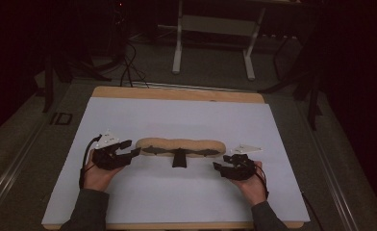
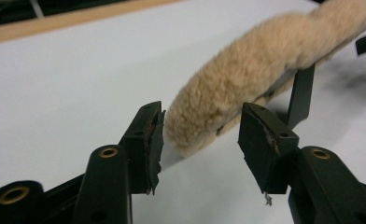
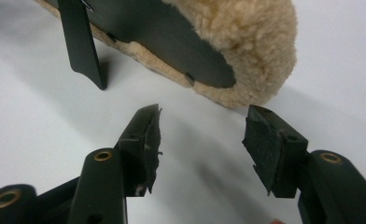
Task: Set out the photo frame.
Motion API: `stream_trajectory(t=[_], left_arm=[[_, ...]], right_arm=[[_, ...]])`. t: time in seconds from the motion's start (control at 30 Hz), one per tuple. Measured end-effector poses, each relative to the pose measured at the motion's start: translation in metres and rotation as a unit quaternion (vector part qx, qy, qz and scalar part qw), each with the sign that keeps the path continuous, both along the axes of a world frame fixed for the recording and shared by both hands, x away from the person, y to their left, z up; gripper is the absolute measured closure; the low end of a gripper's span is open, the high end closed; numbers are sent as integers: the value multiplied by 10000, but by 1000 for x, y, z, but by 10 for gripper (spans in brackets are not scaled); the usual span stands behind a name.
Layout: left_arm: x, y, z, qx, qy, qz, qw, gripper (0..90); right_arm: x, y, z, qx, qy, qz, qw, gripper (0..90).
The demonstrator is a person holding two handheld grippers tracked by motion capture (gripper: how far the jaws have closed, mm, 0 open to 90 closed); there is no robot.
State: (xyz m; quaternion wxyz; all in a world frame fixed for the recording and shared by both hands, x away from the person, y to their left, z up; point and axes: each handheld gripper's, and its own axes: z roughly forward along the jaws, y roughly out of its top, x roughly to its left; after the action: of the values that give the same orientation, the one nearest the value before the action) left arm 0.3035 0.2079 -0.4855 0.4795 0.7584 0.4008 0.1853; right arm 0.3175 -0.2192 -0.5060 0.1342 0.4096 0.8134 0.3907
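Tan fleece pad point(image 1: 180, 144) lies between the left gripper point(image 1: 131, 153) and right gripper point(image 1: 219, 167), both with fingers spread, grasping nothing.

Dim lab (floor cables point(image 1: 129, 67), white bench frame point(image 1: 215, 36))

A tan fleecy pad point(image 1: 180, 144) with black backing lies on a white sheet point(image 1: 177, 192) over a wooden board point(image 1: 177, 93).

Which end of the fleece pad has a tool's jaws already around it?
The left end: the left tool stands open around its tip. The right tool, also open, sits just short of the right end.
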Motion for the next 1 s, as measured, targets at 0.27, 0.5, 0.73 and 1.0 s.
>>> stream_trajectory(t=[0.27,0.5,0.73,1.0], left_arm=[[2,2,6,-72,-143,112,9998,540],[14,4,1,-160,-93,347,9992,608],[28,8,-12,-386,182,694,9967,696],[33,4,-17,-191,214,764,9967,844]], right_arm=[[-4,7,3,-50,-167,141,9997,509],[-8,16,3,-66,-205,202,9996,574],[-4,24,1,-20,-196,72,9998,604],[-3,25,3,-128,-314,-135,9993,897]])
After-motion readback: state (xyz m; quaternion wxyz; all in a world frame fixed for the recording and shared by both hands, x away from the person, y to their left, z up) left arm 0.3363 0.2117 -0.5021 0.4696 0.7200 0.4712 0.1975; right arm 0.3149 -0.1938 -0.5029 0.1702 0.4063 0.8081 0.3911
